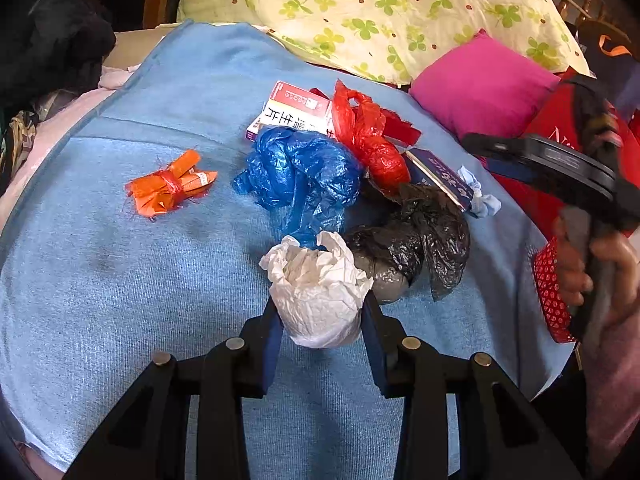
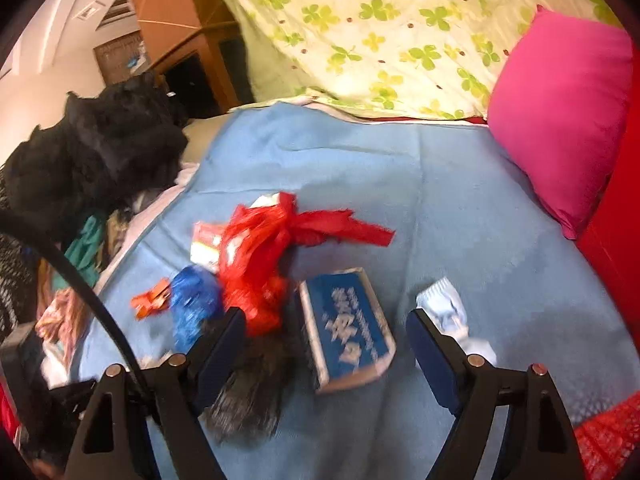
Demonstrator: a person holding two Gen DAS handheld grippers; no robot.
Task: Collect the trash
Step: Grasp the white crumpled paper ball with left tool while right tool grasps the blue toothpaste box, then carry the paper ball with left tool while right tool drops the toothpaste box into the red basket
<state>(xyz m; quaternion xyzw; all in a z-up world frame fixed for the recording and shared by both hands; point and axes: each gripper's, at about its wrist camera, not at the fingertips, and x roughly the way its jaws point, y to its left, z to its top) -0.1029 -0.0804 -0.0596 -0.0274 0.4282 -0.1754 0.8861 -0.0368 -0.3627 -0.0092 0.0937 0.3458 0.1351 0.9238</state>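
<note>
1. here, a crumpled white paper wad (image 1: 320, 292) sits pinched between the left gripper (image 1: 320, 312) pads, low centre over the knitted blue blanket (image 1: 120, 280).
2. at its 12 o'clock lie crinkly blue (image 1: 300, 172), red (image 1: 368, 136) and black (image 1: 420, 232) plastic bags.
3. the right gripper (image 2: 326, 332) tilts downward, fingers spread wide and empty; a blue box (image 2: 348, 328) lies between them.

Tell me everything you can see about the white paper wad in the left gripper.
The white paper wad is crumpled tissue-like paper, rounded below and flaring into ragged edges on top. The left gripper clamps it from both sides, above the blue blanket. Whether it touches the black plastic bag behind it is unclear.
</note>
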